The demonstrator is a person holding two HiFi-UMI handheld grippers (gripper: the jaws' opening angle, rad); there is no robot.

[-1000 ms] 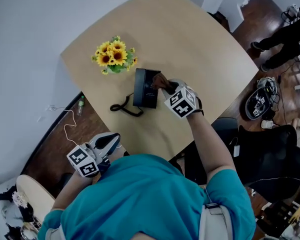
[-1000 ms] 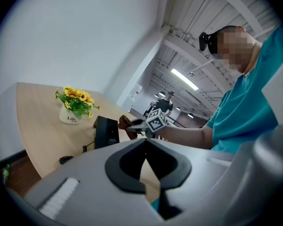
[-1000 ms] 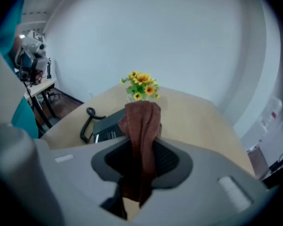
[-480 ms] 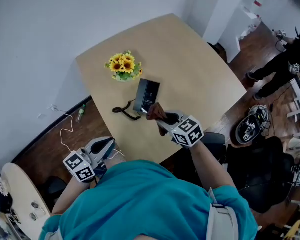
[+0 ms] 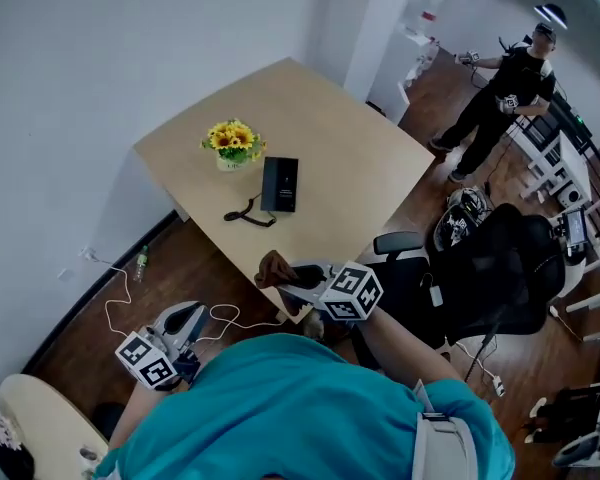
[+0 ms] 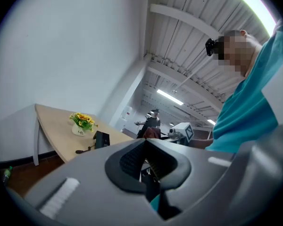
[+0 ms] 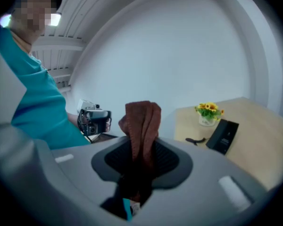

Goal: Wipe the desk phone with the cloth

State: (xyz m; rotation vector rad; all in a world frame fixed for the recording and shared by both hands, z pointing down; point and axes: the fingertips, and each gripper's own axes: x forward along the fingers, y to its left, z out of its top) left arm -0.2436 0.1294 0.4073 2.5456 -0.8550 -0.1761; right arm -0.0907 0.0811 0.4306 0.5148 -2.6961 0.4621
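Left gripper (image 5: 187, 324): jaws together, holding nothing; off the table (image 5: 340, 138), out past its near corner.
Sunflowers (image 5: 230, 140): on the table, by its left edge.
Desk phone (image 5: 280, 184): flat on the table, in its left half.
Cloth (image 5: 272, 267): brown, bunched, by the table's near corner.
Right gripper (image 5: 292, 274): clamped on the cloth.

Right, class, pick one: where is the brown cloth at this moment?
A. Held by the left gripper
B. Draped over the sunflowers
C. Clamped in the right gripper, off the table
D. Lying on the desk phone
C: the right gripper view shows the cloth pinched between the jaws of the right gripper, and the head view shows it held off the table, well away from the desk phone.
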